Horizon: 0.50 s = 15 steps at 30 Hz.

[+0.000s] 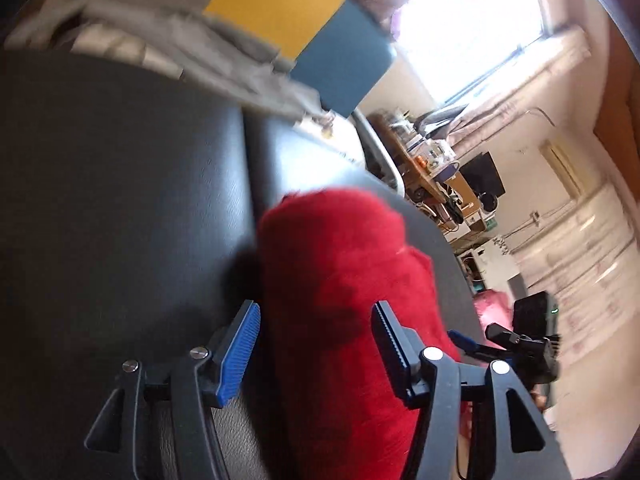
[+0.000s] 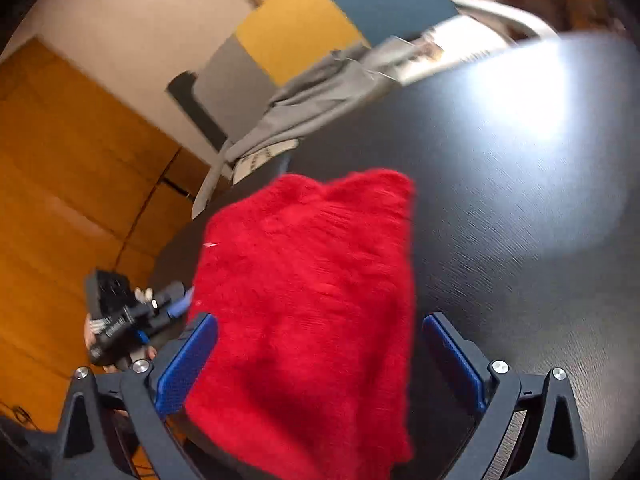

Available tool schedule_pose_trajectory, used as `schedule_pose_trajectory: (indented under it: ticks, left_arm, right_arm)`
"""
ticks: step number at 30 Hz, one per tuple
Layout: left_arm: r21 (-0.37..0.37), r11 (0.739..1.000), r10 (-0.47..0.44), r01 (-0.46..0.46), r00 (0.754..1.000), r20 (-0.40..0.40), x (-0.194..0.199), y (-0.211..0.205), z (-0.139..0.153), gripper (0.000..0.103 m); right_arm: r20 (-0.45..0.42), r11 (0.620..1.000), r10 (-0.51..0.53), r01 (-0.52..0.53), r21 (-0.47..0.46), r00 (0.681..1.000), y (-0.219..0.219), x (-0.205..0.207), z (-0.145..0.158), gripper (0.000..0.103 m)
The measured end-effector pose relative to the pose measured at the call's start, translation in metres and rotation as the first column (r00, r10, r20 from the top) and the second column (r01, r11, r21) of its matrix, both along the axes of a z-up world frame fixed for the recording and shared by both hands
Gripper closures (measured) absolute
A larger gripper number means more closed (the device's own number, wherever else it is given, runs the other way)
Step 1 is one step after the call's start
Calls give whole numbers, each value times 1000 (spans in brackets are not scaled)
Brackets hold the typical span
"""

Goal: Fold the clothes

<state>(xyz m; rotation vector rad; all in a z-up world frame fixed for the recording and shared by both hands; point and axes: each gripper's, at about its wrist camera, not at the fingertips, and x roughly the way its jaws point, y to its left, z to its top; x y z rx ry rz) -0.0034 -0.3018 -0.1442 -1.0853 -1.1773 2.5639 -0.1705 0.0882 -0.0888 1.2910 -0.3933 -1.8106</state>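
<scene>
Left wrist view: left gripper (image 1: 316, 336) spread wide, blue pads (image 1: 239, 354) on either side of a red fuzzy garment (image 1: 344, 280), not pinching it. Released, then. Garment bunched into a long roll lying on a black table (image 1: 120, 180), running from under the camera up toward the table's far edge. Grey cloth (image 1: 224, 56) heaped at the table's back, well apart from the red one. Yellow (image 1: 276, 12) and blue (image 1: 344, 60) panels behind that. Other gripper (image 1: 516, 340) poking in at the right, past the table edge, too blurry for much detail. Bright window (image 1: 472, 24) and a cluttered desk (image 1: 432, 164) further off.

Right wrist view: right gripper (image 2: 320, 360) also wide open, one pad just beside the garment's (image 2: 308, 300) left edge, the other clearly apart from it on the right. Nothing clamped. Garment looks flatter here, spread on the table (image 2: 520, 200) between the fingers and hanging a bit over the near-left edge. Left gripper (image 2: 120, 320) visible off to the left, tip near the garment's side. Grey cloth (image 2: 312, 96) again at the back, orange wall (image 2: 60, 180) on the left. Everything motion-blurred.
</scene>
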Motion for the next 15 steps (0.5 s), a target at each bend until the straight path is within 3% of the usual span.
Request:
schedule_pose_trajectory:
  ticks: [3,9,15]
  left_arm:
    - [36,999,-36,36,999,2,-7,4,-10,40]
    - [67,992,-108,108,994,-14,-31,15,-23,22]
    - [-42,982,-184,184,983,-4,-57,39,-20,6]
  right_arm:
    - [117,998,33,-26,-58,993,8,-10,-23,0]
    - [164,991,125,-116,-64,978,-11,-16,-39,0]
    - [179,962,272,-265,-62,946,-59,-18,-43,0]
